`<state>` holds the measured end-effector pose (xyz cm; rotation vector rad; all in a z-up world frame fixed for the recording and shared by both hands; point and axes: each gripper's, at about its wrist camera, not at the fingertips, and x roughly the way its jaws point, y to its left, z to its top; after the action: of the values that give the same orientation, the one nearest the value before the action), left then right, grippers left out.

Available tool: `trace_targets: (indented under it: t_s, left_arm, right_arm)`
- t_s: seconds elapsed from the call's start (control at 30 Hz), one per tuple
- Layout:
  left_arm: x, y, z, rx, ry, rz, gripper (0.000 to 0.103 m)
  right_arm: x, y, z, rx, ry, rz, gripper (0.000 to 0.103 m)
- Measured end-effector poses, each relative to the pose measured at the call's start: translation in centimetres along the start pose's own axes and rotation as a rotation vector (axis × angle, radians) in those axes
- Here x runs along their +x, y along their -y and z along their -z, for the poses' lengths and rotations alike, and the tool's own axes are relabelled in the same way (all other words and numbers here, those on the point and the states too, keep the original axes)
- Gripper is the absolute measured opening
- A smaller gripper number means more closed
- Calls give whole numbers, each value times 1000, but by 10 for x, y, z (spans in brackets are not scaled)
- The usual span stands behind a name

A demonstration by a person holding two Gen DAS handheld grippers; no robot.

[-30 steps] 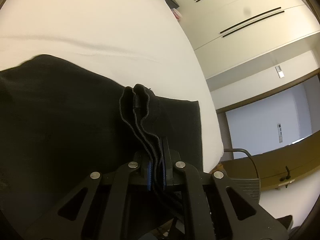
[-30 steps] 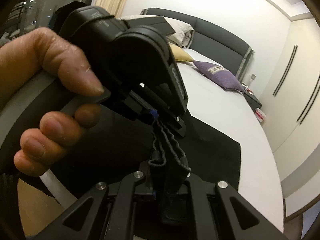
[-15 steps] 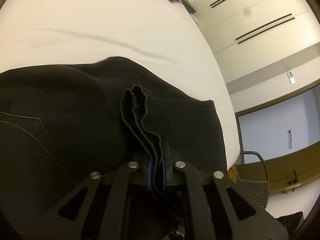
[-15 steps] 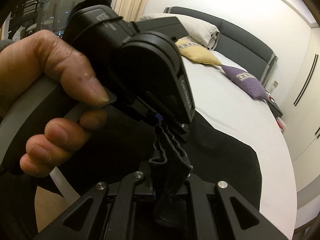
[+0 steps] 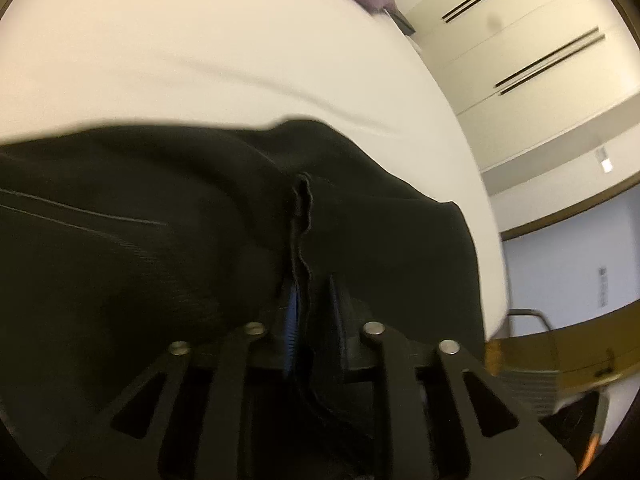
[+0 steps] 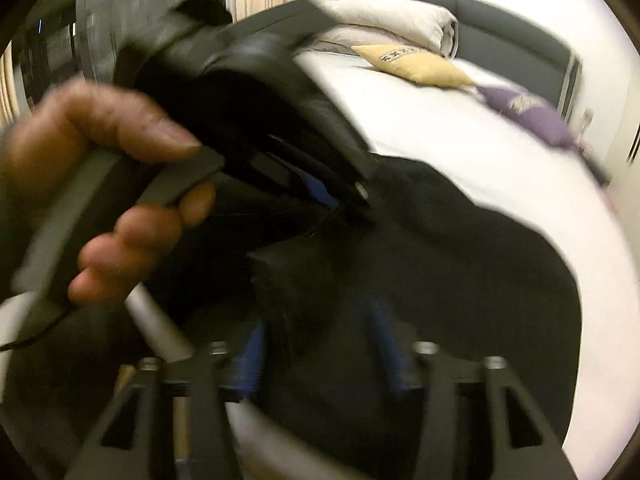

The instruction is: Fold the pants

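The left wrist camera sits close above the black pants (image 5: 160, 240), looking forward along its fingers across the white bed (image 5: 200, 60) toward the wardrobe wall (image 5: 520, 40). The right wrist camera looks along its fingers toward the headboard (image 6: 500, 28), with the left gripper (image 6: 332, 204) very near. Both views share the pants, bed and purple pillow (image 6: 532, 120).

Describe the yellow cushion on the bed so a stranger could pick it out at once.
Start at the dark grey headboard at the far end of the white bed. Just in front of it, below the folded pale duvet, lies the yellow cushion. Unlike the purple cushion to its right, it is pale yellow, with a dark patterned band near its top.
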<state>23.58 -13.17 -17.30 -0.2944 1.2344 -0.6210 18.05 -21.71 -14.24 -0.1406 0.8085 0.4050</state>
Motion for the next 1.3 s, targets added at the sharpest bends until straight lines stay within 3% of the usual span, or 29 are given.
trace_targets:
  t_s: [0.1,0.2,0.27,0.37,0.47,0.5,0.57,0.67,0.77,0.83,0.9,1.0,1.07,1.13,1.17,1.2,1.3]
  left_arm:
    - [-27,4,3,23,63,-97,16]
    - [-42,24,8,60,114,-113,16]
    - [-45,39,13,92,128,-79,16]
    - [-14,69,34,160,67,-8,16]
    - [15,59,58,170,-23,-32,16]
    - [23,53,69,159,-30,-32,16]
    - [19,49,84,165,11,-16,16]
    - [12,42,99,139,37,9,16]
    - [1,39,115,149,64,1,16]
    - [0,47,129,169,83,-28,16]
    - [-5,57,132,206,108,-34,16]
    - [-2,80,134,272,145,-31,16]
    - [12,79,137,276,112,-51,16]
    - [21,66,146,252,86,-53,16]
    - [20,60,150,240,99,-30,16]
    - [18,55,155,223,105,-10,16]
    - [16,44,160,209,109,14,16]
  right_arm:
    - [-40,35,10,133,41,-70,57]
    - [-70,90,10,315,122,-117,57]
    - [-76,127,10,411,145,-144,57]
    - [-65,165,13,561,150,-245,57]
    - [-34,193,40,733,103,-367,56]
    - [-21,200,55,780,66,-370,43]
    - [-16,209,72,821,79,-372,26]
    - [-23,228,90,862,93,-387,13]
    - [-37,243,79,872,100,-332,18]
    - [-47,238,65,846,147,-358,25]
    - [-46,235,37,792,174,-406,43]
    - [-7,228,7,746,94,-514,51]
    - [26,229,1,749,11,-493,50]
    - [49,242,8,800,-34,-453,28]
    - [54,251,13,840,-26,-450,7]
    - [52,260,24,885,-23,-421,0]
    - [33,275,44,973,20,-386,2]
